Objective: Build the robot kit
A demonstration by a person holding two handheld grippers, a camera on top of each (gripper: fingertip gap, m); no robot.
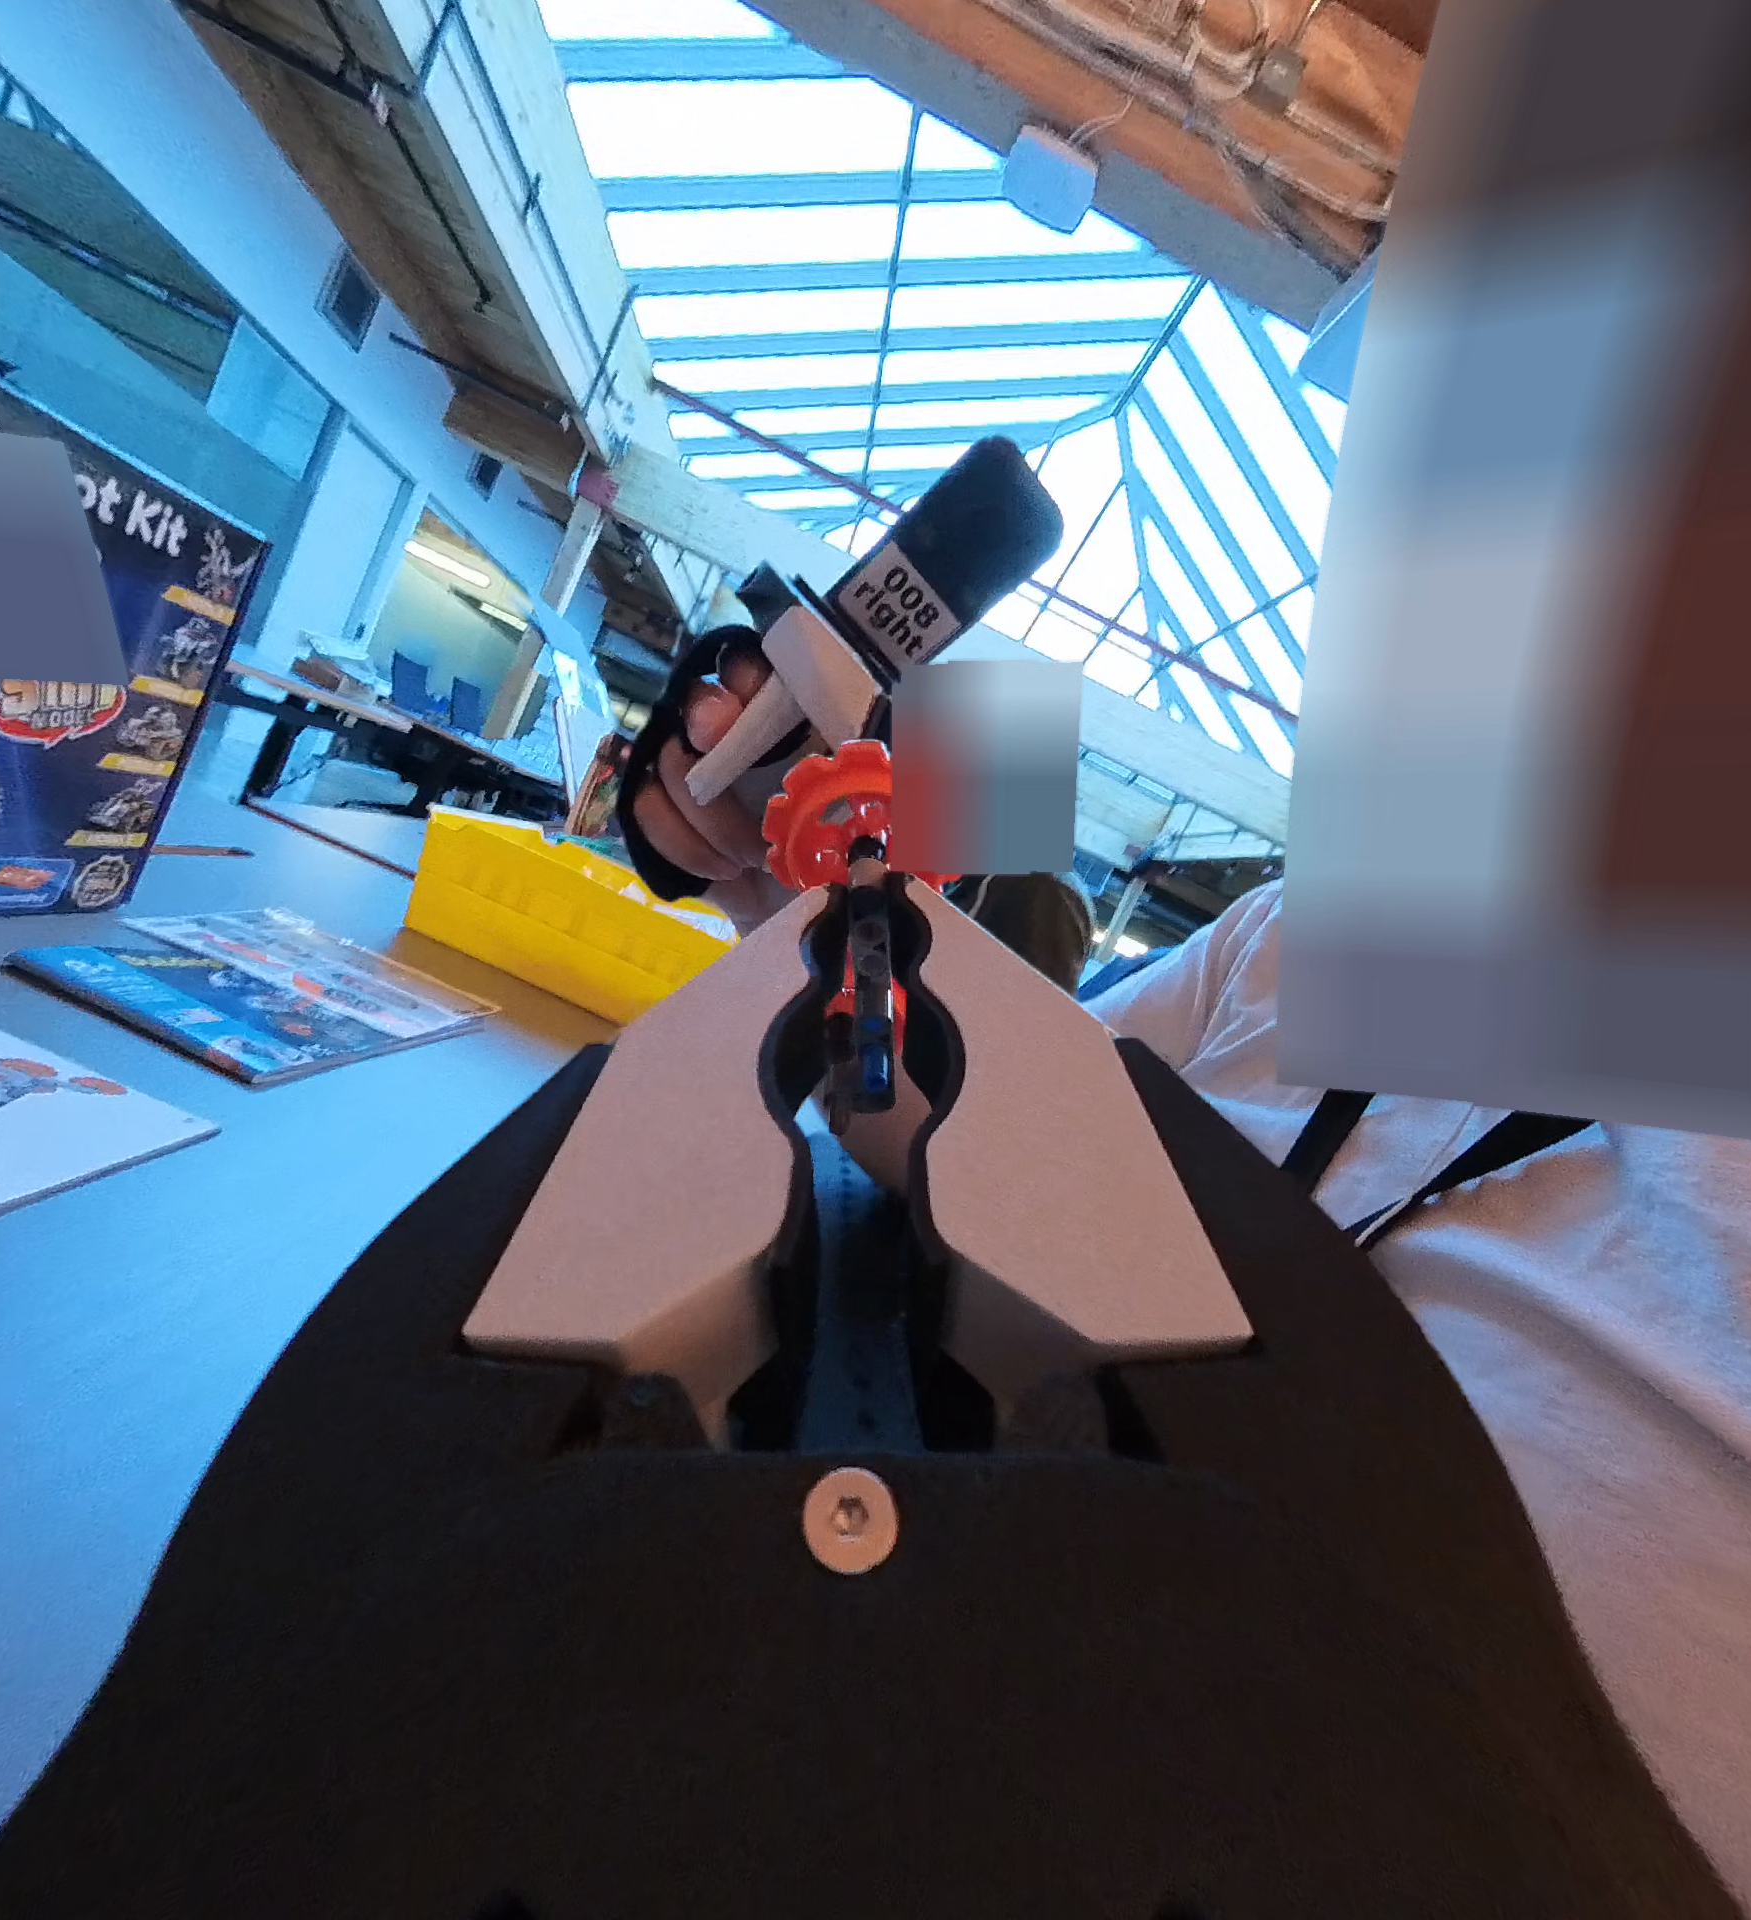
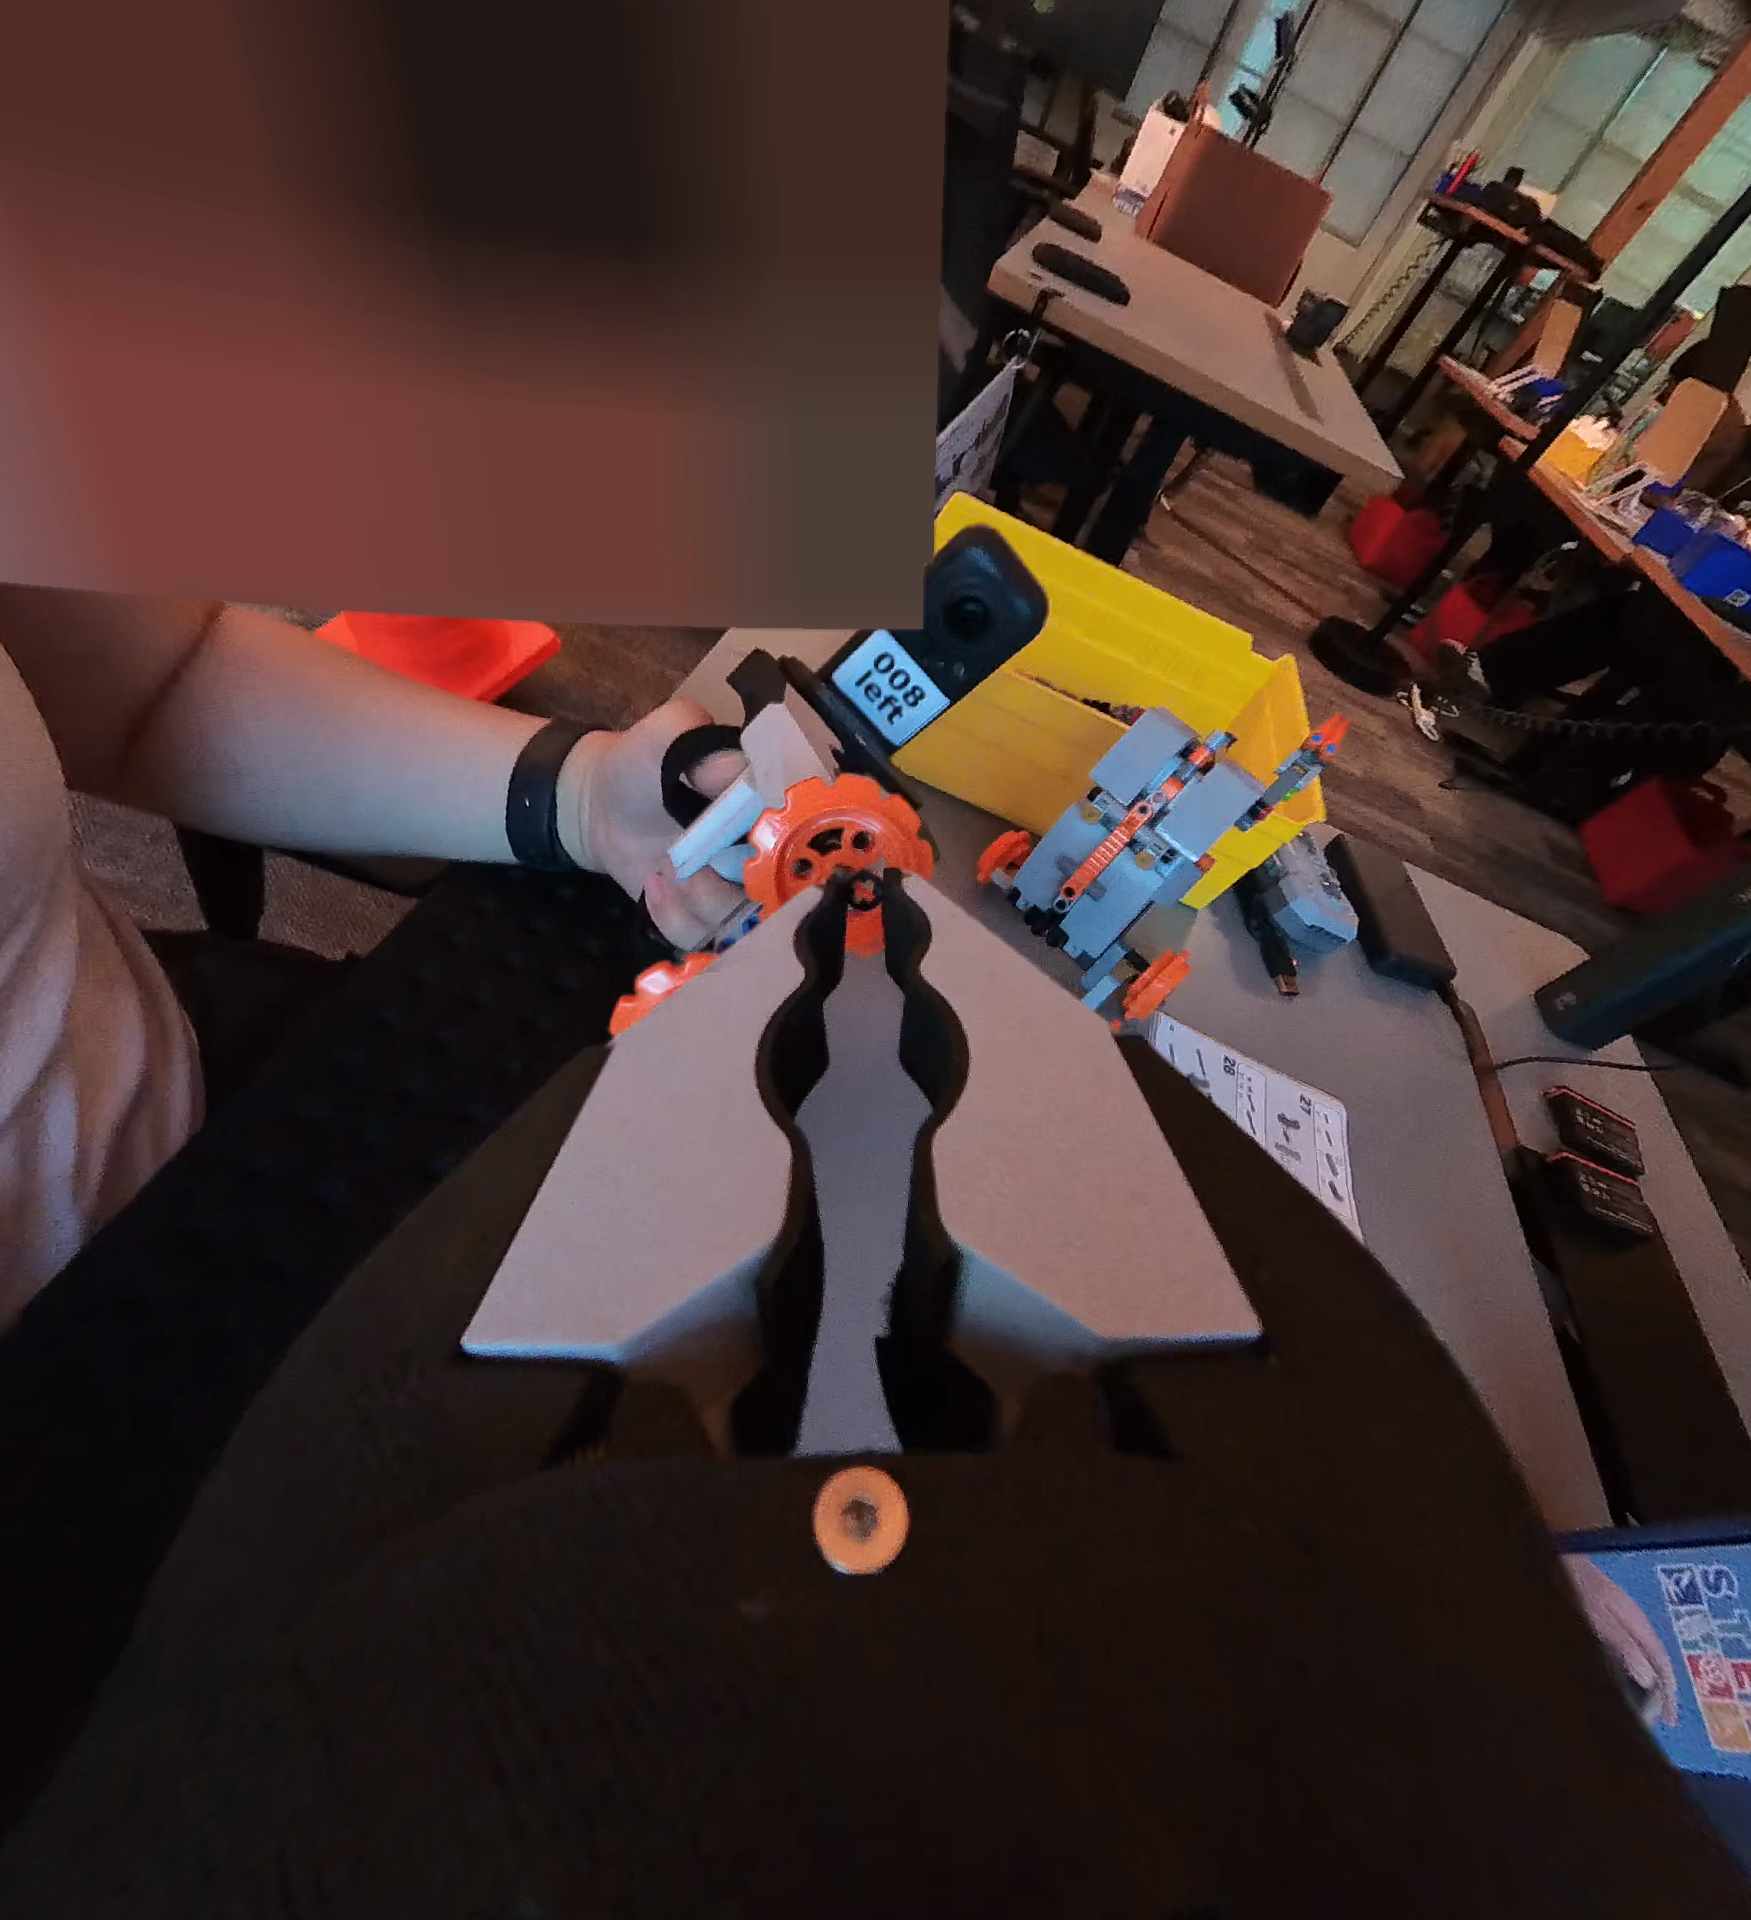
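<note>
Left gripper [image 1: 855, 914]: closed on a black axle assembly [image 1: 866, 997], held between the fingertips above the table [image 1: 258, 1195].
Right gripper [image 2: 863, 896]: narrowed on a small black part at the orange gear [image 2: 835, 847] hub.
Alignment: parts were best kept coaxial, grip steady, judging by the tight fit.
Yellow bin [image 2: 1110, 665]: contents largely hidden.

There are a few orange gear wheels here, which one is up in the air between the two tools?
The big orange gear on the axle, at the right tool's tips. The other orange wheels sit on the grey model on the table.
</note>
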